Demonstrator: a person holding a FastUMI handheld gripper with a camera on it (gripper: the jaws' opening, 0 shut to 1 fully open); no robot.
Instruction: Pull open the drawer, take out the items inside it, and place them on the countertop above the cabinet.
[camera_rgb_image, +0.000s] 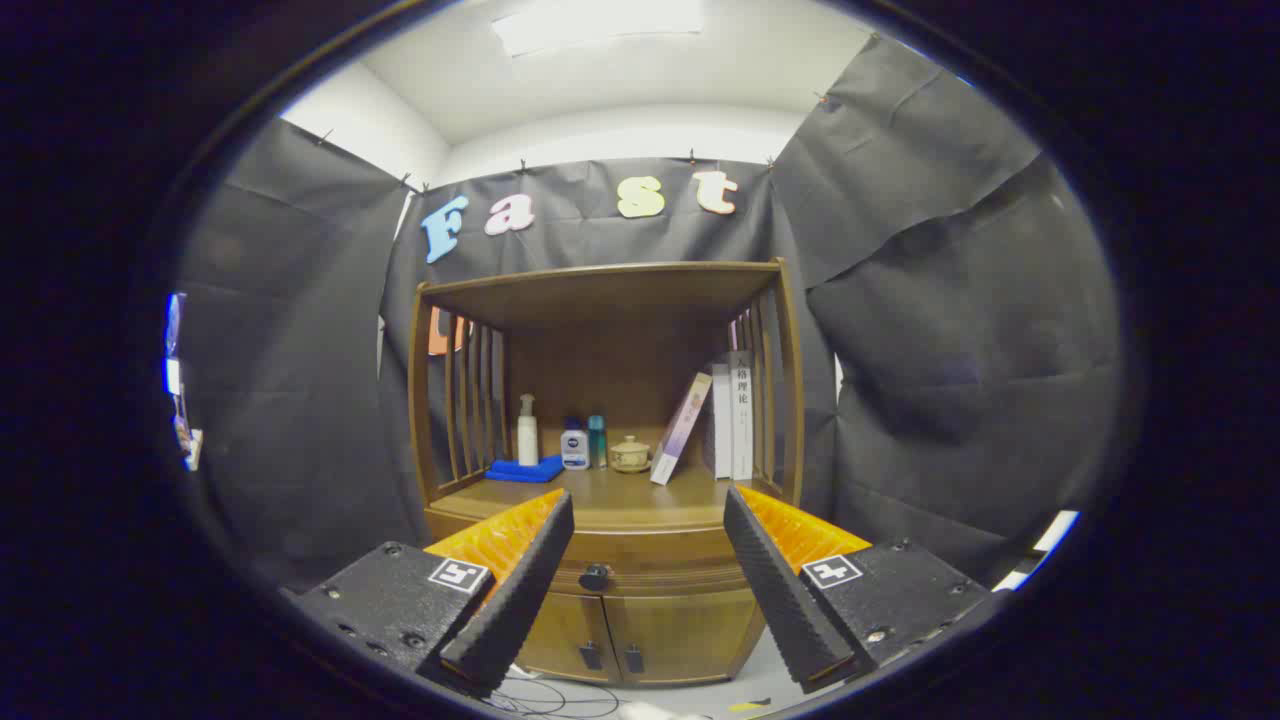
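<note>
Straight ahead, the gripper (648, 520) is held level and squared to a brown wooden cabinet (610, 600), its two fingers spread wide with nothing between them. One finger (520, 590) angles in from seven o'clock, the other (785, 585) from five o'clock, both tips aimed toward twelve. Between and just beyond the fingers sits the closed wooden drawer (650, 575), with a small dark round knob (594, 577) nearer the seven-o'clock finger; neither finger touches it. Below the drawer are two closed cabinet doors (610, 635) with dark pulls. Above it lies the wooden countertop (600, 497), under an open shelf frame with slatted sides. On the countertop, from nine o'clock toward three: a folded blue cloth (525, 469), a white pump bottle (527, 430), a small white jar with a blue label (574, 446), a slim teal bottle (597, 441), a tan lidded ceramic pot (630, 454), a leaning pale book (681, 428) and upright white books (733, 415).
</note>
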